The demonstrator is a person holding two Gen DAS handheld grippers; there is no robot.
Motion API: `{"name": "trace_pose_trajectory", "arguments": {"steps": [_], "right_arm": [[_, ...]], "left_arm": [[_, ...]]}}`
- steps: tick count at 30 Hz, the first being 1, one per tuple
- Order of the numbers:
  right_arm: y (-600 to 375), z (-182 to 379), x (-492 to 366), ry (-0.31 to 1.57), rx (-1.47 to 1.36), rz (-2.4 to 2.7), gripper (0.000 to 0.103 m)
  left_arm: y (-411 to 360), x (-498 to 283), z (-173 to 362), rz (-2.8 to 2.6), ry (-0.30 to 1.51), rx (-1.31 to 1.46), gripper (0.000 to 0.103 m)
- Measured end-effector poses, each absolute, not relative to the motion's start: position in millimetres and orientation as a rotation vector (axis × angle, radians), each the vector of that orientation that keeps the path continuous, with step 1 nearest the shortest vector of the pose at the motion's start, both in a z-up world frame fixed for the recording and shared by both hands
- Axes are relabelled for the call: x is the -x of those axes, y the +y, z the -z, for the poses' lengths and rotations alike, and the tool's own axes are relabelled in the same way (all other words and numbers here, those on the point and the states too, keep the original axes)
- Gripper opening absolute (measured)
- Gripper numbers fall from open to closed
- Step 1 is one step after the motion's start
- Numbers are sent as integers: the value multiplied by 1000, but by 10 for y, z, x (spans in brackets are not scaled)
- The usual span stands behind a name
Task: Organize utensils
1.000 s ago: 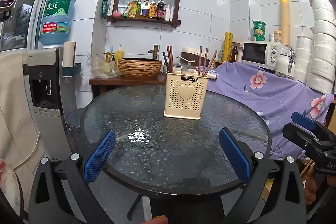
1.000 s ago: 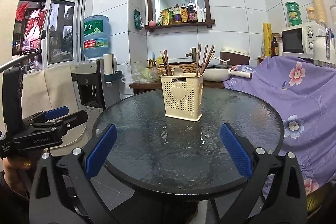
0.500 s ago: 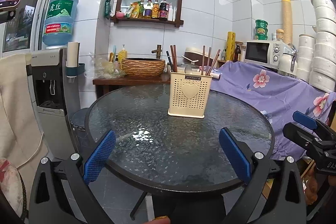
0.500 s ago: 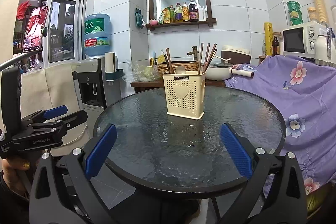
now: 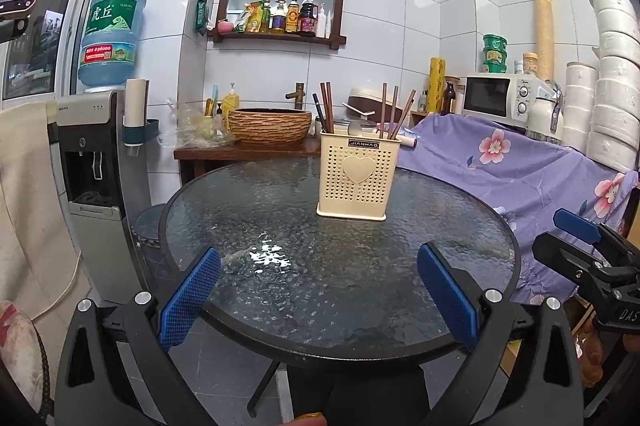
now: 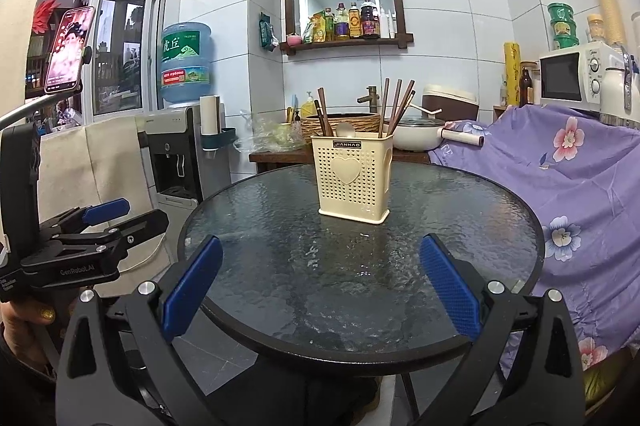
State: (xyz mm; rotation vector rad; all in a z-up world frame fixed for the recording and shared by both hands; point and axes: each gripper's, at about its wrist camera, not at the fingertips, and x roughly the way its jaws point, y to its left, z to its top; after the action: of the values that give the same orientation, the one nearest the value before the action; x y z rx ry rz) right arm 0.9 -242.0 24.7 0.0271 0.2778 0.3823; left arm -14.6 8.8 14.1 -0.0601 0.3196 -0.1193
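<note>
Utensil holder (image 5: 358, 182), label "JIANHAO"

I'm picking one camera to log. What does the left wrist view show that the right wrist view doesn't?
Only the left wrist view: stacked white bowls at right and the right tongs from the side. Only the right wrist view: a mounted phone, the left tongs from the side. Both: the cream utensil holder with chopsticks on the glass table, and open tongs.
</note>
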Motion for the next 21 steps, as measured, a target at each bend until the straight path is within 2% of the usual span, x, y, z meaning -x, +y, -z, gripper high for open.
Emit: {"name": "trace_pose_trajectory", "arguments": {"steps": [21], "right_arm": [[-2396, -187, -11, 288, -30, -386, 97]], "left_arm": [[90, 110, -121, 133, 338, 79, 97]]}}
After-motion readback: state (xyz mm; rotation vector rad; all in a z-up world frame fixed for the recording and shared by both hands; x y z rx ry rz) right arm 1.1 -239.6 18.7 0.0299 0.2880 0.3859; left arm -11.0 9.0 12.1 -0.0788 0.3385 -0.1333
